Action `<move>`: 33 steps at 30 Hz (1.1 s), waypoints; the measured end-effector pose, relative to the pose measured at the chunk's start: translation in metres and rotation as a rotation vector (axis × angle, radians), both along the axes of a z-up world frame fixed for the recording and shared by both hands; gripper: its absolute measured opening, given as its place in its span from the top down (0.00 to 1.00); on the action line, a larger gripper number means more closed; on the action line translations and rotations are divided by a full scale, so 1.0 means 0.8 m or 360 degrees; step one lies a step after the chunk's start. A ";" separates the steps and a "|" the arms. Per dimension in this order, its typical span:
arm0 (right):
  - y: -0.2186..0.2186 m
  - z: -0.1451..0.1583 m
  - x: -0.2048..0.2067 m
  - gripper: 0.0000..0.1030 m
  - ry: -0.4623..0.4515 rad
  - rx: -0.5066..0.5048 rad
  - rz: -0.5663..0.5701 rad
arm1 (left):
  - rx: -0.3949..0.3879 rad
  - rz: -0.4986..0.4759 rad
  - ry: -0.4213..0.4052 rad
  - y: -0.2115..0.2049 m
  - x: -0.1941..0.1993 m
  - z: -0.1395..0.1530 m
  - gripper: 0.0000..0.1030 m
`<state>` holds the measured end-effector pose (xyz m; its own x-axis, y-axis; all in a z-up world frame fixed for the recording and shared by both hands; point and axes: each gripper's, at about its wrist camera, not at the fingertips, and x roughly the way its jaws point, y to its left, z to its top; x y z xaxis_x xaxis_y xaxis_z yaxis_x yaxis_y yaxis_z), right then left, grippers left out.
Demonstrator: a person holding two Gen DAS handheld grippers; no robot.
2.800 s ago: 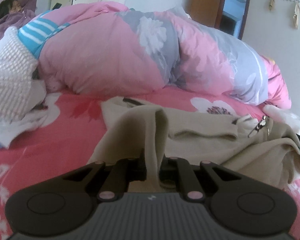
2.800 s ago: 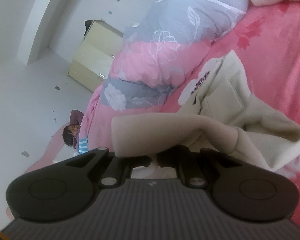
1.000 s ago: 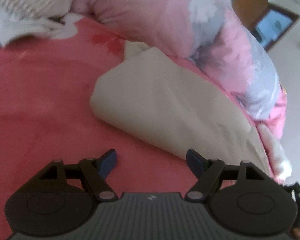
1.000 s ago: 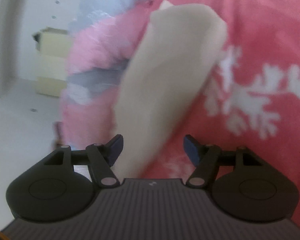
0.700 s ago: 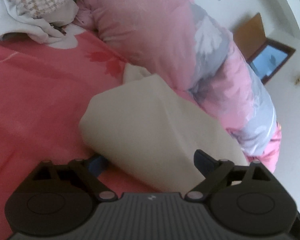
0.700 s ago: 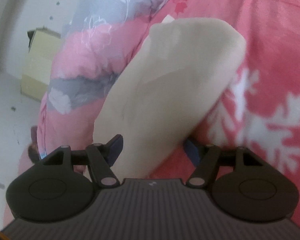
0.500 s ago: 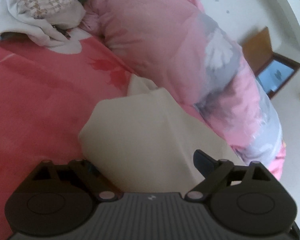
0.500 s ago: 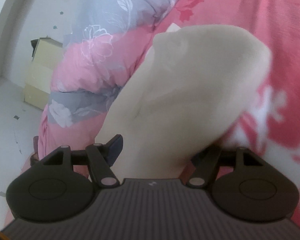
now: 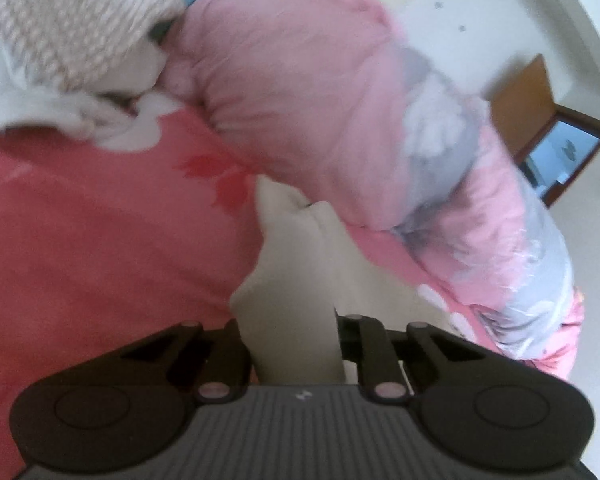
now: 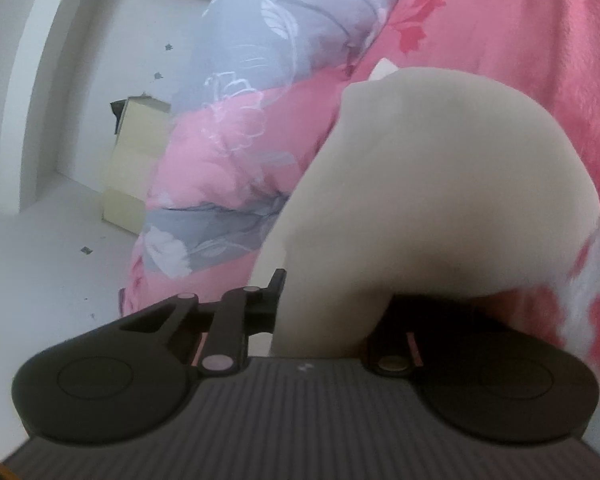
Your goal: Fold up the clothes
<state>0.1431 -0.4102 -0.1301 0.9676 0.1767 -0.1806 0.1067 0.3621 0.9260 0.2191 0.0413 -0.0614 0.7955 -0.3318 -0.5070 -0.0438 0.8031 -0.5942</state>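
Gripping the beige garment (image 9: 296, 300) with both sets of fingers: left gripper (image 9: 296, 344) clamped on one bunched fold, right gripper (image 10: 328, 320) closed on another thick, doubled part. The garment lies on the red floral bed (image 9: 100, 240), its far corner touching the pink-grey duvet (image 9: 340, 100). My guess is that two holds on a soft stack keep layers from sliding apart. Unfolded laundry heap (image 9: 60, 40) sits well apart.

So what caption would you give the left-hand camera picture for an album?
Left gripper pinching a fold of the cream garment on a pink bedspread, beside a rolled pink-and-grey duvet.
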 end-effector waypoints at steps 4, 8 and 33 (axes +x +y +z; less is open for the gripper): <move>0.005 0.014 -0.020 0.82 0.0004 0.0032 0.0063 | 0.0026 -0.0043 -0.0040 0.001 -0.026 0.023 0.85; 0.011 0.021 -0.061 0.82 0.0046 0.0083 0.0149 | 0.0069 -0.0061 -0.0005 0.024 -0.078 0.022 0.85; -0.005 0.039 -0.295 0.47 0.0314 0.0158 0.0135 | 0.0341 0.0191 -0.0090 0.155 -0.261 0.054 0.24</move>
<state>-0.0930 -0.4141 -0.0991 0.8962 0.2822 -0.3422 0.2619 0.2859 0.9218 0.0107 0.1654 -0.0181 0.8517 -0.1230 -0.5093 -0.1178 0.9022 -0.4150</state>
